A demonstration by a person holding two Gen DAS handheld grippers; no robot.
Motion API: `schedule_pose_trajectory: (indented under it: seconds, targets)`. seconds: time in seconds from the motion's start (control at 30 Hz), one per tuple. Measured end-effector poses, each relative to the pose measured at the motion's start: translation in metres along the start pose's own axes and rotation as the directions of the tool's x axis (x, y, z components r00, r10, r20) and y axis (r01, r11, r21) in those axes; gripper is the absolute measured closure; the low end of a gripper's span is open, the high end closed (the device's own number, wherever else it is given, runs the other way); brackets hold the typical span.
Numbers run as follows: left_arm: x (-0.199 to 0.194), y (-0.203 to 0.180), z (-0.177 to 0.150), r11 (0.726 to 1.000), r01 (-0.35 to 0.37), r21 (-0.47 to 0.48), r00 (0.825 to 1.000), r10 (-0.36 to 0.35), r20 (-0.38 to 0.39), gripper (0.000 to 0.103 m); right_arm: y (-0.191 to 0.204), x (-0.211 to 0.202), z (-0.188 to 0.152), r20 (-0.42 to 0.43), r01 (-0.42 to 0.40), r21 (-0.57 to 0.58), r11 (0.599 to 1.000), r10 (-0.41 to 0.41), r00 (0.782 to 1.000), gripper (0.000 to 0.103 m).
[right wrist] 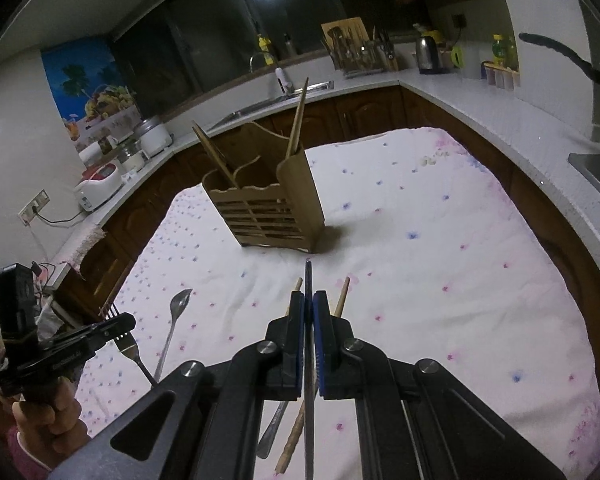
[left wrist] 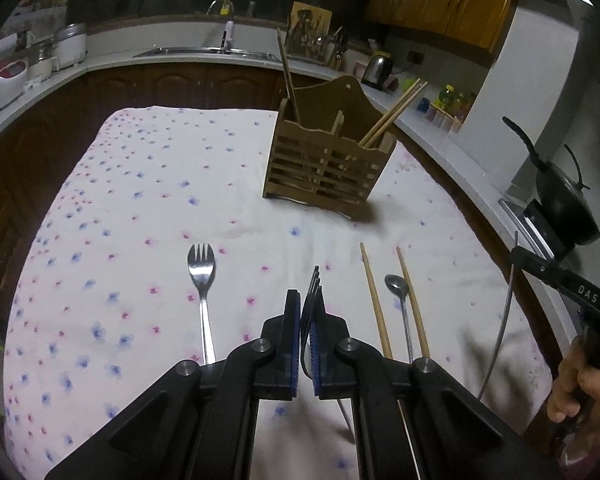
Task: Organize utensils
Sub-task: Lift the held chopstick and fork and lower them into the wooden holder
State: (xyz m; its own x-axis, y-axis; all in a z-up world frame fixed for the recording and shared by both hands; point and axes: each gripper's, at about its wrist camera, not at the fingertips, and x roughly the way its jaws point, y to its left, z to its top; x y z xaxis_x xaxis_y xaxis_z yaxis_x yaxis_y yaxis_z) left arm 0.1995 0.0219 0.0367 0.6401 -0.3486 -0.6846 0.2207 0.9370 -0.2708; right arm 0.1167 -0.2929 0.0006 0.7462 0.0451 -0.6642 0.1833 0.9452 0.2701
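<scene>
The left gripper (left wrist: 309,312) is clamped on a dark fork (left wrist: 314,288), held edge-on with its tines projecting past the blue pads. The right gripper (right wrist: 309,308) is clamped on a thin, flat metal utensil (right wrist: 309,280) seen edge-on; its type cannot be told. Both grippers are raised above the table, which is covered by a flowered cloth (left wrist: 140,200).

A slatted wooden utensil holder (left wrist: 328,168) stands upright toward the far edge of the table. Chopsticks (left wrist: 392,114) lean in its end compartments.

Near the table's front edge lie a silver fork (left wrist: 202,276), tines toward the far edge, a loose pair of chopsticks (left wrist: 374,300) and a small spoon (left wrist: 397,286) lying between the two sticks. All three lie flat on the cloth, apart from the holder.

A hand (right wrist: 48,412) grips the left gripper's handle.
</scene>
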Motion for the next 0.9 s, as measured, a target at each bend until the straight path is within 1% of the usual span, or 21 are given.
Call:
schedule_pose_trajectory:
  seconds: [0.3,0.57,0.7,0.9]
  targets:
    - [-0.027,-0.001,-0.004,1.000,-0.007,0.013,0.999,0.006,0.047,0.100,0.009,-0.020,0.001,0.045,-0.017,-0.011,1.000,0.018,0.999,0.099]
    - [-0.053,0.003,-0.001,1.000,-0.005,-0.003,0.992,0.005,0.127,0.100,0.017,-0.042,0.015,0.127,-0.033,-0.016,0.999,0.035,0.991,0.099]
    - [-0.061,0.006,0.000,1.000,-0.007,-0.008,0.987,0.008,0.161,0.100,0.022,-0.050,0.020,0.166,-0.031,-0.026,0.999,0.035,0.985,0.099]
    - [-0.067,0.012,0.004,1.000,-0.003,-0.019,0.983,0.006,0.185,0.100,0.025,-0.055,0.025,0.189,-0.046,-0.030,0.998,0.051,0.981,0.099]
